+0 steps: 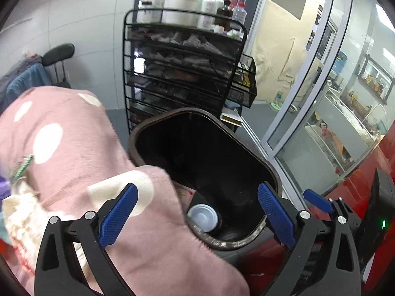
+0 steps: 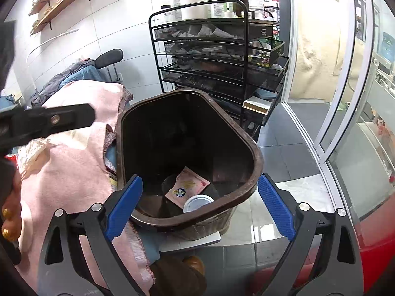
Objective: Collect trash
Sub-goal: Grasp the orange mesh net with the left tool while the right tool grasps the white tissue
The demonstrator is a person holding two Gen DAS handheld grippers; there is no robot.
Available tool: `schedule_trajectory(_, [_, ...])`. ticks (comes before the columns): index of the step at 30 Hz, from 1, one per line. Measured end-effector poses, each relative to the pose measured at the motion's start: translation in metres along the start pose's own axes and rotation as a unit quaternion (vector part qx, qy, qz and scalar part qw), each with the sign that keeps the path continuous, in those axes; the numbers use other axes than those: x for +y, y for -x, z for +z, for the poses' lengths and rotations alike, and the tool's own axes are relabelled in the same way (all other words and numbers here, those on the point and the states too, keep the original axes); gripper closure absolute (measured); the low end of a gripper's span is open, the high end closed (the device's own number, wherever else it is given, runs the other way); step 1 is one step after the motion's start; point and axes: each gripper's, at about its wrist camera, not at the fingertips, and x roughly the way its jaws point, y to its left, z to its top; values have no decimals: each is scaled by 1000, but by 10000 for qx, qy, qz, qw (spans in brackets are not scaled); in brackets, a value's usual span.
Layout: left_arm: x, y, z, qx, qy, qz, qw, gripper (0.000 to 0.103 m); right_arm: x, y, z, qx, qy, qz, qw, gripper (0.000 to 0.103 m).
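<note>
A: Left gripper (image 1: 197, 212) state?
B: Spread wide, nothing between its blue ribbed pads (image 1: 118, 218). Right gripper (image 2: 200, 207) likewise.
A: Trash?
B: In the dark brown plastic bin (image 2: 254, 157) just ahead of and below both: a white round lidded cup (image 1: 203, 217) and a pink printed sachet (image 2: 188, 185), touching.
A: Left of the bin?
B: Pink blanket with white dots (image 1: 74, 148).

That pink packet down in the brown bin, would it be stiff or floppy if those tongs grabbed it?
Probably floppy: the pink packet looks flat and thin, with a bent corner. Likely light, since it rests propped on the white cup without denting it. Its printed face looks smooth, so it might slip.
</note>
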Motion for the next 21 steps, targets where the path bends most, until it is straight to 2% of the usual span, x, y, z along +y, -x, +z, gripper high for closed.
schedule_trajectory(11, [26,66,-37,-656,-5,605,9960,5,40,12,9,-141,305,544,9980,8])
schedule_trajectory(17, [60,96,-62,-830,455,1023,9902,5,79,19,13,-174,622,1043,9924,8])
schedule_trajectory(21, [92,115,-83,-814,762,1475,9828,5,109,26,11,-175,924,1409,9855,7])
